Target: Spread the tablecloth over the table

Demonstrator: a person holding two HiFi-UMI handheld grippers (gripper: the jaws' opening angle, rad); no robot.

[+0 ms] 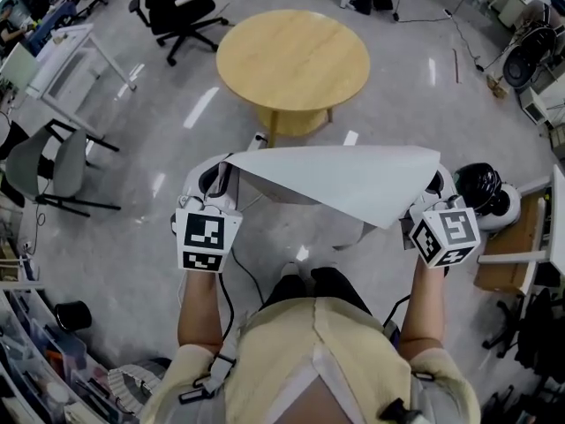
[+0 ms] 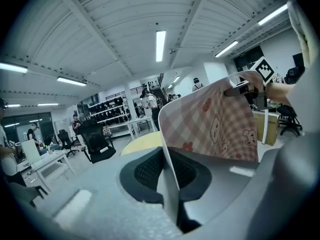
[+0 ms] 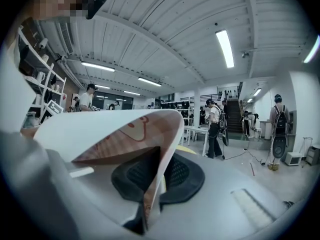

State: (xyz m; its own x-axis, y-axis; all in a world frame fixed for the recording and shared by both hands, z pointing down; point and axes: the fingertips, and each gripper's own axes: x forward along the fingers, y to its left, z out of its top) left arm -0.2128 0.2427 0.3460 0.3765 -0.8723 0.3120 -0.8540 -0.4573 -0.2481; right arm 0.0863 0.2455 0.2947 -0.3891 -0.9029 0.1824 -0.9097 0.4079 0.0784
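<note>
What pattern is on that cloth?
Pink checks with cartoon bears on the tablecloth; left gripper view.

No words, numbers or brand names can be read anywhere. The left marker cube on the left gripper and the right marker cube on the right gripper carry only black-and-white square code patterns, not letters. The tablecloth shows cartoon bears and small flowers on its checked side, without lettering. Items on the shelves may bear labels, but they are too small to read.
</note>
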